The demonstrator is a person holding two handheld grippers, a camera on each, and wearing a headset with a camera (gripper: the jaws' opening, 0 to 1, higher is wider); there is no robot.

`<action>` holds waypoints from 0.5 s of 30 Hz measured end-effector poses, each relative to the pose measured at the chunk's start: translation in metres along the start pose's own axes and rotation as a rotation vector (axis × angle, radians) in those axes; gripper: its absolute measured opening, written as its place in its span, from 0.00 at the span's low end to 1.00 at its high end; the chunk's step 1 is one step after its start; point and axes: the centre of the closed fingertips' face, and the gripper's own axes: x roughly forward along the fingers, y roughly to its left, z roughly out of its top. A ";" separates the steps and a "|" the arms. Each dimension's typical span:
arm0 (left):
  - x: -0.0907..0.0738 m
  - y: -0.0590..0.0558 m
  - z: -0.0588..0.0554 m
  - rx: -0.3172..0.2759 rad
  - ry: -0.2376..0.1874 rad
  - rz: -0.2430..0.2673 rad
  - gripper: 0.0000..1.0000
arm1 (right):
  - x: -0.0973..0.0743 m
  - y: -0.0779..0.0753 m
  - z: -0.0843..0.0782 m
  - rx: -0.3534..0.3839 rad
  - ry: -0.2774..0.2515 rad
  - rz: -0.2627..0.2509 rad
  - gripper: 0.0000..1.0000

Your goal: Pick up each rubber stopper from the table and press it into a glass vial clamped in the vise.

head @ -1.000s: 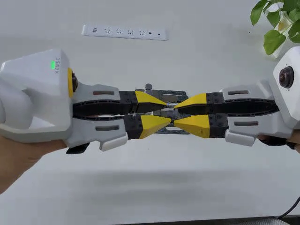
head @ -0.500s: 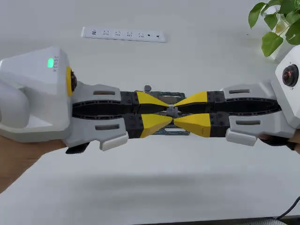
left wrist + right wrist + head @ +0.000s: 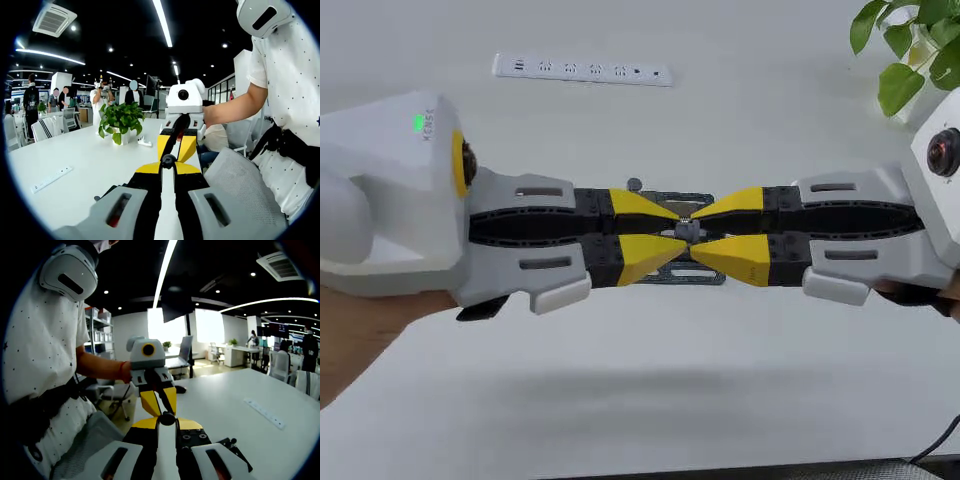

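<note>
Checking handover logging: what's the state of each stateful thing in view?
Left gripper: shut on small dark grey rubber stopper.
Right gripper: shut on the same stopper.
Dark metal vise: beneath the grippers, mostly hidden, clamp state unreadable.
White power strip: no plugs in sockets.

Even ceiling light makes the white worktop [image 3: 650,320] bright, almost washed out, with one broad soft shadow under the left tool [image 3: 681,230] and right tool [image 3: 693,233]. In the gripper views the ceiling strips [image 3: 161,20] flare white on a dark ceiling and the edges bow. A window [image 3: 175,322] burns out. The rubber stopper [image 3: 167,161] is a dark blob between the tool tips.
</note>
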 end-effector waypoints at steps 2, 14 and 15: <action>0.000 0.000 0.001 -0.004 -0.005 0.002 0.05 | 0.000 0.000 0.000 -0.001 -0.003 -0.003 0.08; -0.001 0.003 0.005 -0.031 -0.038 0.009 0.04 | -0.002 -0.002 0.005 0.002 -0.022 -0.015 0.08; -0.001 0.003 0.006 -0.032 -0.040 0.009 0.04 | -0.002 -0.003 0.005 0.002 -0.023 -0.015 0.08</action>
